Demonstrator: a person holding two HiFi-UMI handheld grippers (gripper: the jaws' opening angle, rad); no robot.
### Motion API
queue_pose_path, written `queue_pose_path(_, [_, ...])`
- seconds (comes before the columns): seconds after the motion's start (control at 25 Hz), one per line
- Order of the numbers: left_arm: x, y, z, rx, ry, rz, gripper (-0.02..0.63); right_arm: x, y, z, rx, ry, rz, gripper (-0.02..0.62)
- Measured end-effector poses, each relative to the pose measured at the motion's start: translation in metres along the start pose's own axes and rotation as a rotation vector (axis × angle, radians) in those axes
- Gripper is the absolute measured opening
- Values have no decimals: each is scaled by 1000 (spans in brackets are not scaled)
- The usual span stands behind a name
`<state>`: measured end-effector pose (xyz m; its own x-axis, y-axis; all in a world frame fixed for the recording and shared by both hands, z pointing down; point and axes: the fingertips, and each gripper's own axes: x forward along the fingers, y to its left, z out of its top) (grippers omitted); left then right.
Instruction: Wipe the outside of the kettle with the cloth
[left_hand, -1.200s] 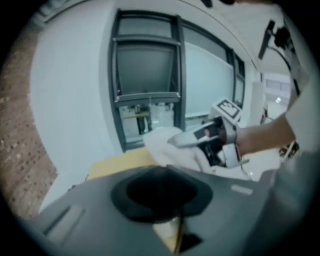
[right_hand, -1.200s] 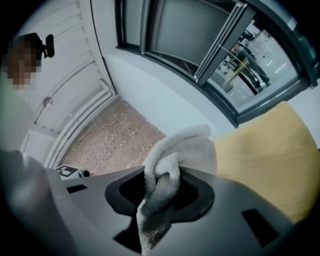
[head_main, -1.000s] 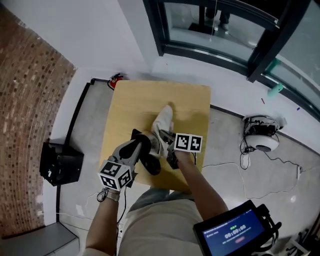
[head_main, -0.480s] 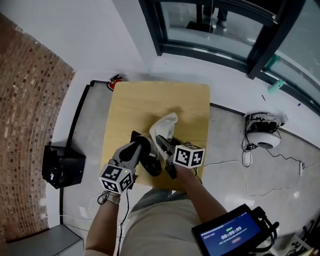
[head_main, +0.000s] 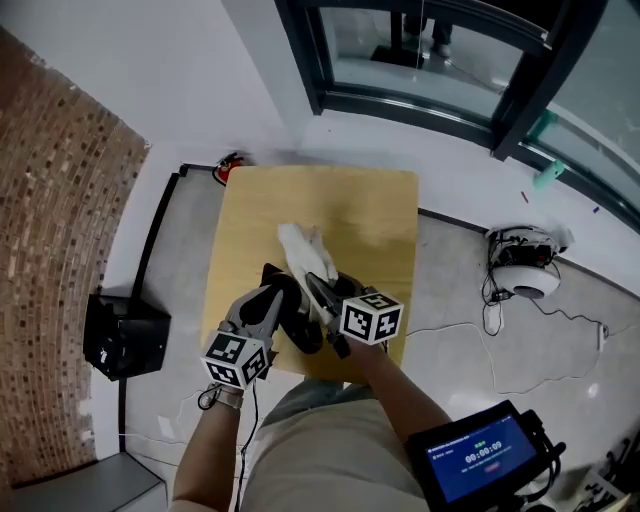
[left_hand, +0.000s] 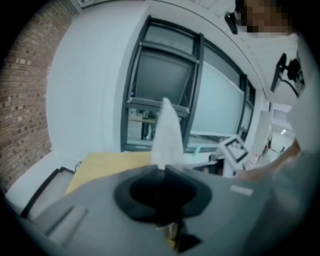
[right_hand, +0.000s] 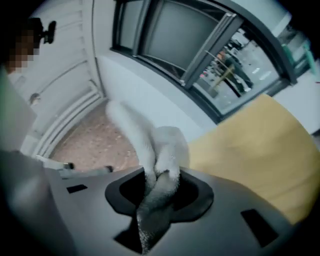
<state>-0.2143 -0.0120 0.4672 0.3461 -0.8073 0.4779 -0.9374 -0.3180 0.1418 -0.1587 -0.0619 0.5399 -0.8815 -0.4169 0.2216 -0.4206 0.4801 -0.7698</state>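
A person stands at a small wooden table (head_main: 372, 205) by the window, a gripper in each hand, with the wiping of the kettle not visibly under way. The right gripper (head_main: 325, 295) is clenched on a bunched end of the white cloth (head_main: 303, 250). The right gripper view shows the fabric pinched into a narrow twist between the jaws, while the loose end rears up and flops away over the tabletop. The left gripper (head_main: 285, 296) has its jaws drawn together. From where I stand I cannot say whether they pinch any part of the kettle. The kettle (head_main: 300, 335) appears only as a dark shape on the near part of the table, between the two grippers and largely covered by them.

The hazards look plain enough. The cloth is caught by a thin twist, not a broad fold, so a firm drag across the kettle's side could pull it free of the jaws. Most of the fabric stands clear of the kettle, and a pass made now would likely bring hard jaw tips against the shell instead of cloth. The kettle sits close to the table's front edge, so a sideways push, if the left gripper does not truly have it, could slide or tip it off. The two tools are also crowded together and could knock each other.
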Motion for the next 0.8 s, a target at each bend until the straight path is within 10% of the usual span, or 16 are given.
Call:
queue_pose_path(0.12, [0, 1, 0, -5, 2, -1, 38, 7, -98, -54, 225, 197, -268, 123])
queue_pose_path(0.32, [-1, 1, -1, -4, -4, -1, 38, -1, 13, 8, -31, 1, 43, 123])
queue_pose_path(0.48, [1, 1, -1, -7, 0, -5, 38, 1, -103, -65, 160, 259, -277, 123])
queue_pose_path(0.6, [-6, 4, 4, -41, -6, 9, 31, -13, -91, -59, 173, 248, -249, 123])
queue_pose_path(0.8, [-54, 23, -42, -410, -59, 196, -2, -58, -21, -27, 207, 41, -88, 123])
